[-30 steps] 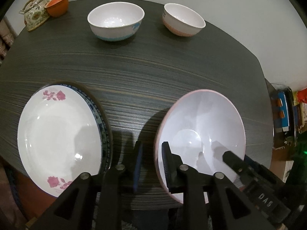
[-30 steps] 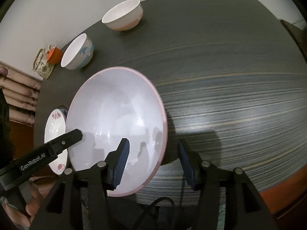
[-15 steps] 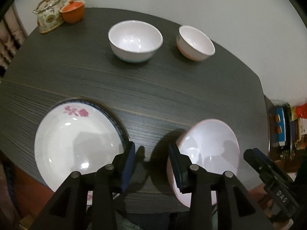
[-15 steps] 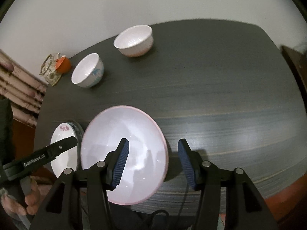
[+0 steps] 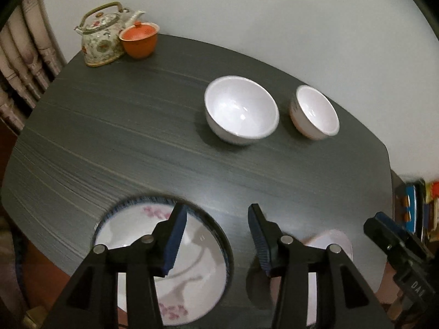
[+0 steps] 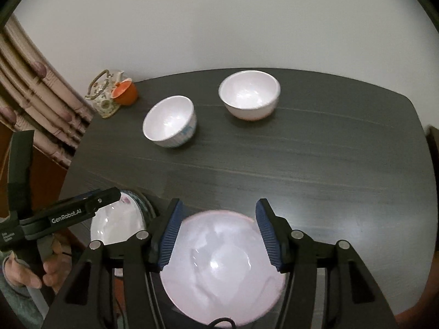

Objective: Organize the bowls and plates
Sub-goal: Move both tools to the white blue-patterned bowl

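Observation:
A large pink-rimmed bowl (image 6: pixel 225 268) sits at the table's near edge, below my open right gripper (image 6: pixel 216 230); part of it shows in the left wrist view (image 5: pixel 332 244). A white plate with pink flowers (image 5: pixel 153 263) lies on a blue-rimmed plate at the near left, under my open, empty left gripper (image 5: pixel 216 233). Two smaller bowls stand at the far side: a white one with blue marks (image 6: pixel 170 122) (image 5: pixel 241 109) and a white one with a pinkish base (image 6: pixel 249 94) (image 5: pixel 315 112).
A floral teapot (image 5: pixel 101 35) and an orange lidded cup (image 5: pixel 140 39) stand at the far left corner of the dark wood-grain table (image 5: pixel 137 137). A curtain (image 6: pixel 33 96) hangs to the left. Books (image 5: pixel 417 208) lie beyond the table's right edge.
Both grippers have pulled back and up from the table, so the bowls and plates look smaller and lower. The right gripper's jaws stand wider apart and no longer straddle the big bowl's rim.

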Motion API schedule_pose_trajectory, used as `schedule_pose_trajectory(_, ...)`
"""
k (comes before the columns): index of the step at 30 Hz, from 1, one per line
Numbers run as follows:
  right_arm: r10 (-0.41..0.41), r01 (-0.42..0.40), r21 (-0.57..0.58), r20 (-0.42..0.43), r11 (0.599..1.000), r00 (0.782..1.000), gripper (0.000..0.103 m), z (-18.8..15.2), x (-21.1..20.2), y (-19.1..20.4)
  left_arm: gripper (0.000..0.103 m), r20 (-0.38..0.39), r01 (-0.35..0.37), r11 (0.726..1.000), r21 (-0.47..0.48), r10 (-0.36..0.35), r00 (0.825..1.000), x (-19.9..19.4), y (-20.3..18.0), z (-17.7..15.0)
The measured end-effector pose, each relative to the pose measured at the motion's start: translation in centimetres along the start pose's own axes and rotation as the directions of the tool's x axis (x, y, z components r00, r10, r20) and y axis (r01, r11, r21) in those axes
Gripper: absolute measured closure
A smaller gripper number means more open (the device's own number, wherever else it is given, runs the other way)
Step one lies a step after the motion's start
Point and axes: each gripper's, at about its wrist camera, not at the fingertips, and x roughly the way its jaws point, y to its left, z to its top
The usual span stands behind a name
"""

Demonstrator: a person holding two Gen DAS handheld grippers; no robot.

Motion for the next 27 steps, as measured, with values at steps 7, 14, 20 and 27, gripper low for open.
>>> schedule_pose_trajectory(7, 0.015, -0.015, -0.010, -0.041, 1.000, 0.999, 0.049, 3.4, 4.1, 2.2, 0.056, -0.012, 0.013, 0.998, -0.060, -0.014, 1.000, 2.0, 1.3, 3.7)
schedule_pose_trajectory(14, 0.015, -0.017, -0.031, -0.070, 0.999, 0.997, 0.049, 6.8, 8.6, 3.6, 0.056, -0.003, 0.022, 0.996, -0.088, -0.023, 1.000, 4.4, 1.6, 7.7)
schedule_pose_trajectory(20, 0.026, -0.024, 0.018, -0.124, 1.000, 0.992, 0.049, 8.6, 12.3, 3.2, 0.056, -0.007, 0.035, 0.993, -0.111, -0.036, 0.999, 7.0, 2.4, 10.0)
schedule_pose_trajectory(27, 0.052, -0.037, 0.098, -0.156, 0.995, 0.986, 0.049, 9.8, 15.2, 2.2, 0.056, -0.017, 0.052, 0.993, -0.107, -0.054, 0.998, 9.3, 2.6, 10.9)
